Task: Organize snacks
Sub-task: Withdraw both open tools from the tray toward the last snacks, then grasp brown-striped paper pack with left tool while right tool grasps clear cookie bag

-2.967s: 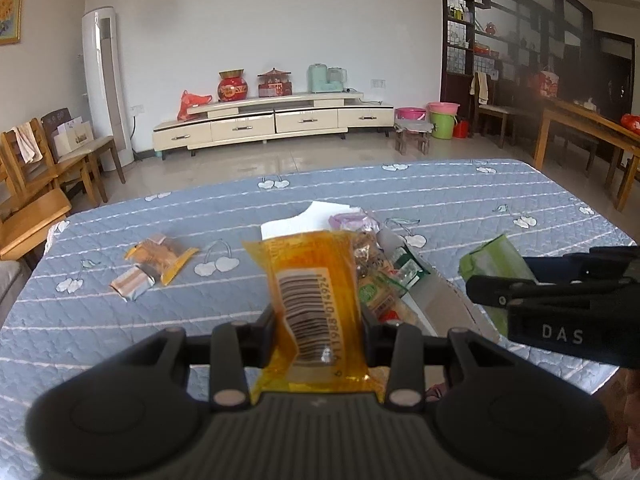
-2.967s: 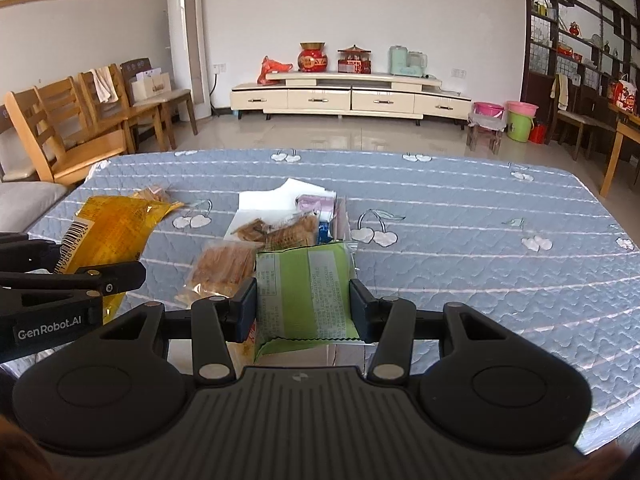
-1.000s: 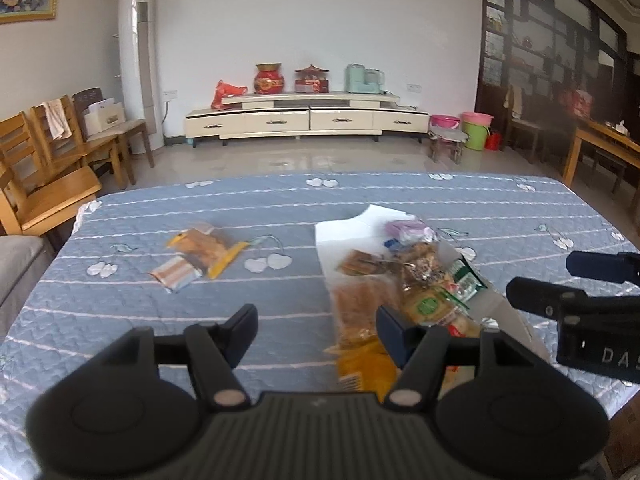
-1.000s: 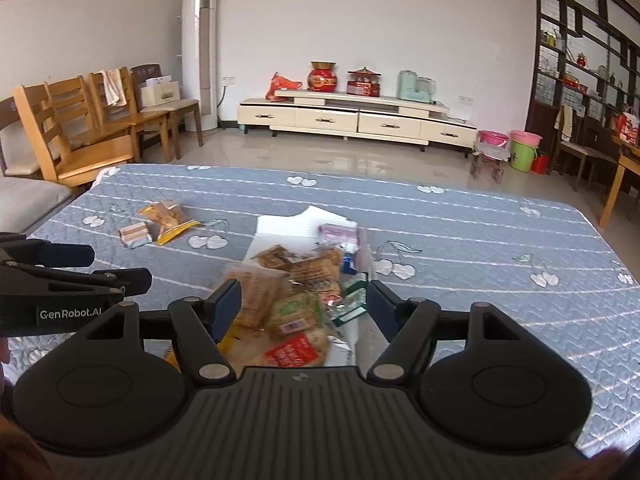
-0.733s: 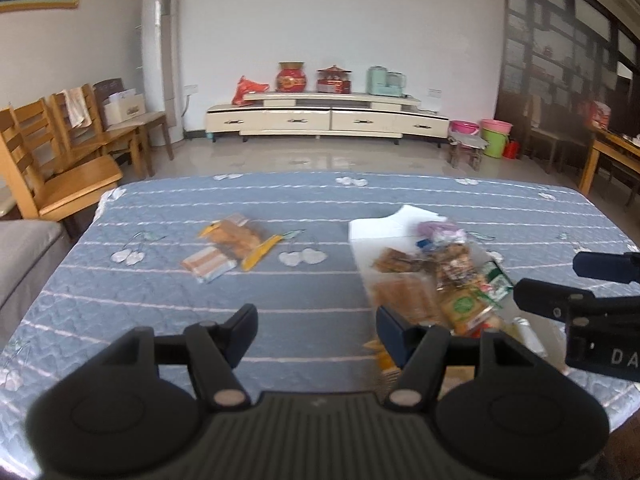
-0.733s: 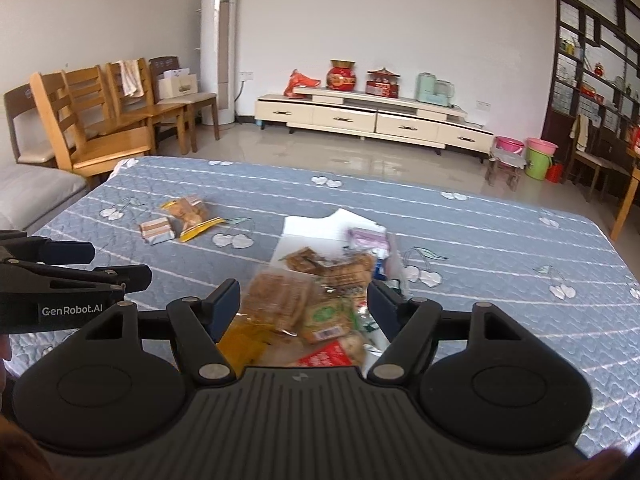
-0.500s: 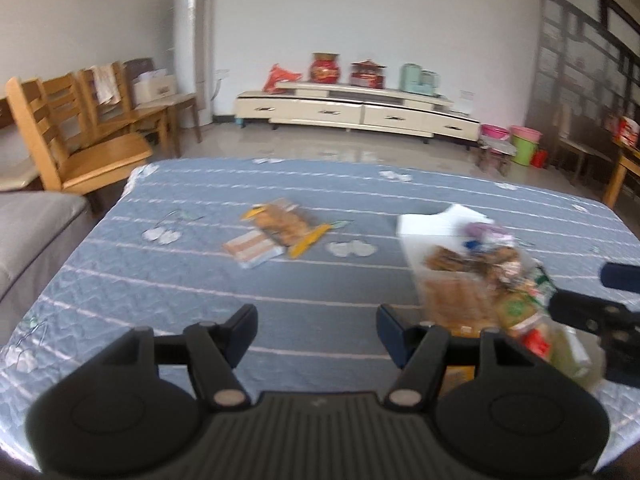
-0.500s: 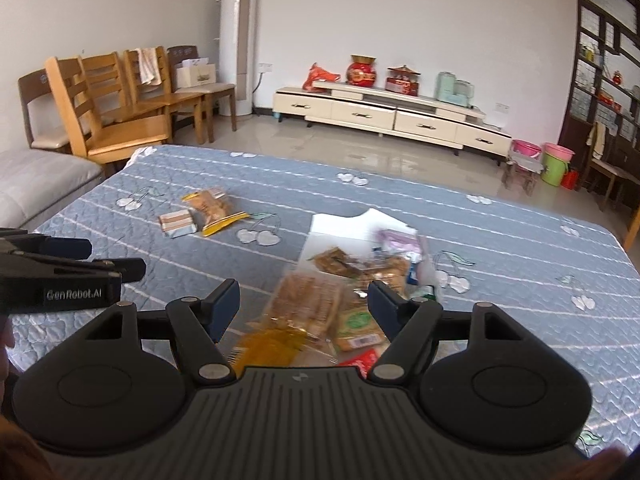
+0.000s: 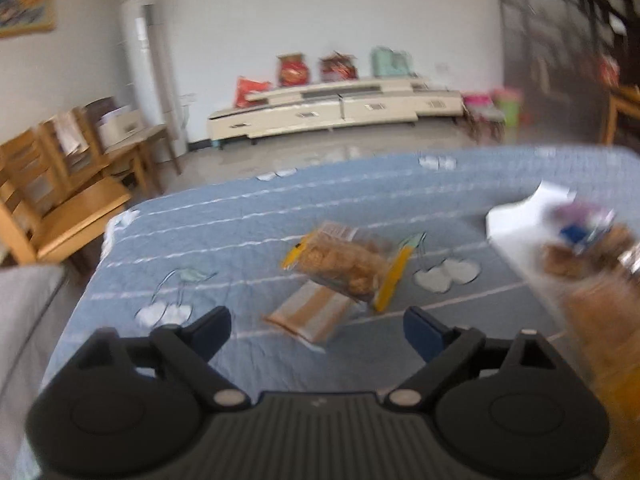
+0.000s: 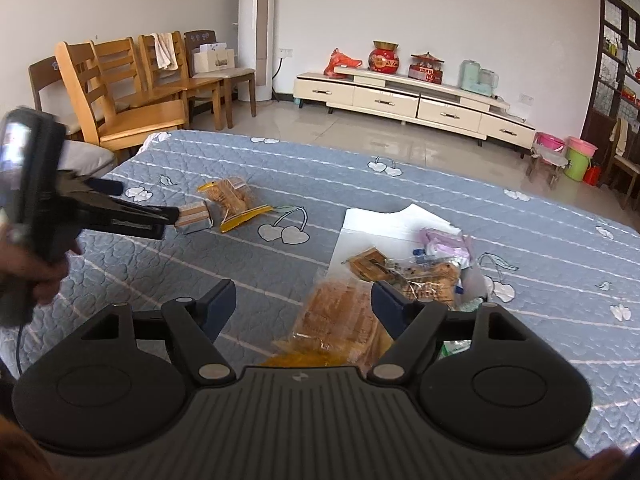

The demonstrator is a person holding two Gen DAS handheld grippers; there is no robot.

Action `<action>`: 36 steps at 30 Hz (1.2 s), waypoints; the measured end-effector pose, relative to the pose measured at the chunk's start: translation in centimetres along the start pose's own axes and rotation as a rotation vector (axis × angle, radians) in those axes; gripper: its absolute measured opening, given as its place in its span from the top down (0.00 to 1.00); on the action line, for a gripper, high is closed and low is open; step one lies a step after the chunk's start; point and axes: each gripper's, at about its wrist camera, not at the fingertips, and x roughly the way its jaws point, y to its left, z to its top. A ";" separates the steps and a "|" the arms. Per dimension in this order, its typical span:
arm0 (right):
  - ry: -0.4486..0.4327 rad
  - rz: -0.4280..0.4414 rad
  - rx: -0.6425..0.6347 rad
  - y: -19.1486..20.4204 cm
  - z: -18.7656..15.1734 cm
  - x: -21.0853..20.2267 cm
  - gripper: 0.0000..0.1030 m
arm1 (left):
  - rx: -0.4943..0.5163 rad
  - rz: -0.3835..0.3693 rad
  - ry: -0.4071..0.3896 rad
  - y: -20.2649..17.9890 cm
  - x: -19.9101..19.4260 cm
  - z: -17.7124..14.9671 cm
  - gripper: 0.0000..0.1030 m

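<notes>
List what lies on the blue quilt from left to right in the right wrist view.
Left gripper → small striped snack packet → clear cookie bag with yellow ends → white sheet under the snack pile → purple packet.

Place: a home living room.
Floor: pale glossy tiles (image 10: 420,148).
Wall: plain white, a framed picture (image 9: 24,4) at the upper left.
Cooling: a tall white standing air conditioner (image 10: 256,32) in the corner.
Cabinet: a long low cream TV cabinet (image 10: 408,100) with drawers against the far wall; a red jar (image 10: 385,56) and a mint appliance (image 10: 478,76) stand on it.
Seating: wooden chairs (image 10: 120,92) in a row by the left wall, a cloth (image 10: 164,50) over one back.
Shelving: a dark wooden display shelf (image 10: 620,48) at right.
Buckets: pink and green plastic buckets (image 10: 576,158) on the floor.
Work surface: a blue quilted cover (image 10: 400,196) with heart prints, snack packs (image 10: 230,196) lying on it.
</notes>
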 end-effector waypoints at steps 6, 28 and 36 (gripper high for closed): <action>0.013 0.016 0.021 -0.4 0.7 2.5 0.08 | 0.007 -0.045 0.052 1.8 5.8 -0.4 0.10; 0.086 0.200 -0.172 3.8 8.6 16.6 0.00 | -0.279 0.030 0.041 4.4 1.3 -3.5 0.55; 0.190 0.220 -0.231 6.8 10.4 25.3 0.00 | -0.339 0.073 0.024 6.7 -1.4 -4.4 0.55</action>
